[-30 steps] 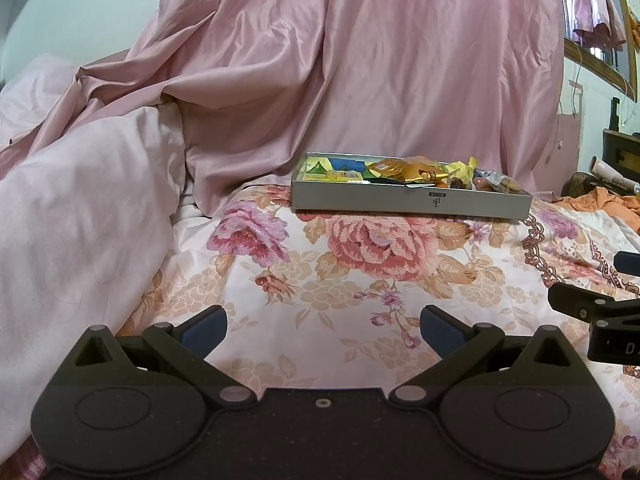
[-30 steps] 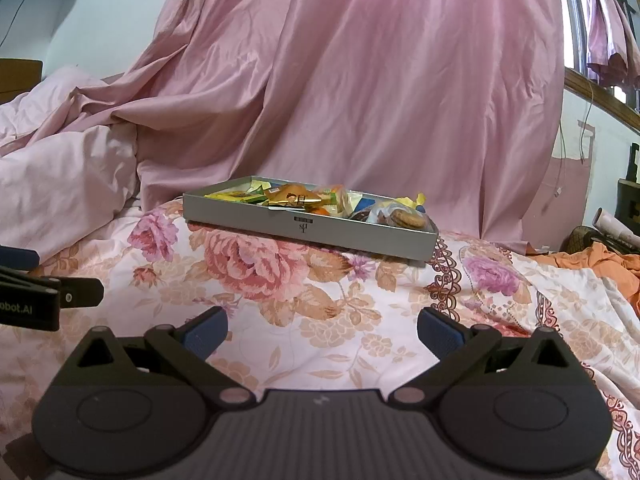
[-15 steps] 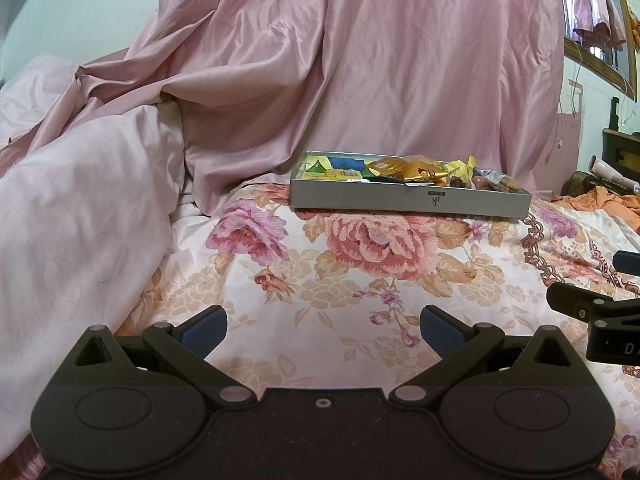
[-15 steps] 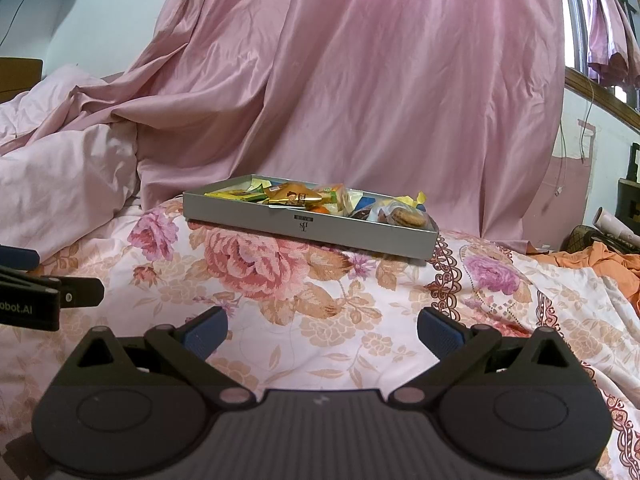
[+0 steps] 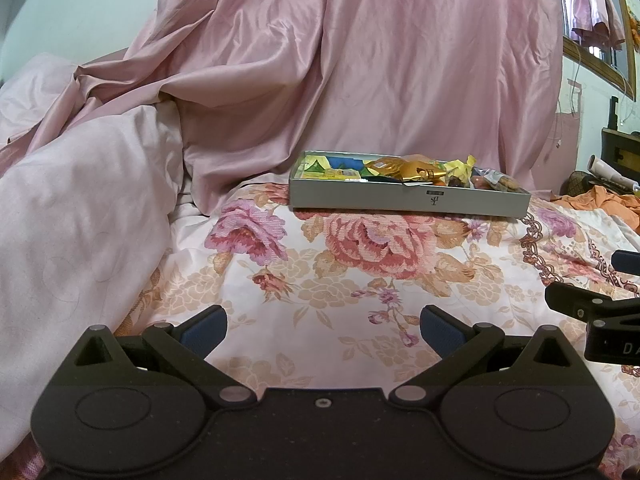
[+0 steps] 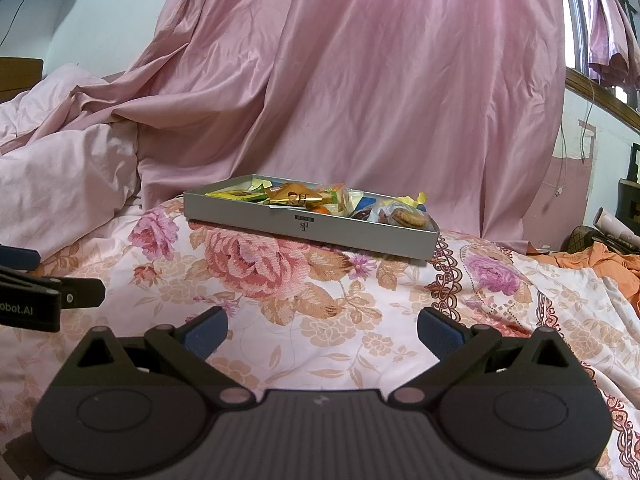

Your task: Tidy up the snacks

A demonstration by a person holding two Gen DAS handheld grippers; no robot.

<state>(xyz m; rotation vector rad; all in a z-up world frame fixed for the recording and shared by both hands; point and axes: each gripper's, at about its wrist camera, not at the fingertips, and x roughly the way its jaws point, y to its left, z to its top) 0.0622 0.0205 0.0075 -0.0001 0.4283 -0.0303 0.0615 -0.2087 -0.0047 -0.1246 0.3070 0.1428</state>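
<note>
A shallow grey box (image 5: 408, 200) (image 6: 304, 230) sits on the floral bedspread, filled with several wrapped snacks: yellow-green packets (image 5: 320, 170), a gold wrapper (image 5: 418, 170) (image 6: 294, 196) and a bag of biscuits (image 6: 404, 216). My left gripper (image 5: 322, 330) hovers open and empty low over the bedspread, well short of the box. My right gripper (image 6: 322, 330) is likewise open and empty, with the box ahead and slightly left. Each gripper shows at the edge of the other's view.
A pink satin sheet (image 5: 360, 60) hangs behind the box. A pale pink duvet (image 5: 72, 220) is heaped on the left. Orange cloth (image 6: 600, 260) and dark clutter lie at the far right. The floral bedspread (image 6: 320, 292) lies flat between the grippers and the box.
Almost nothing has changed; the views have shifted very slightly and both grippers remain open.
</note>
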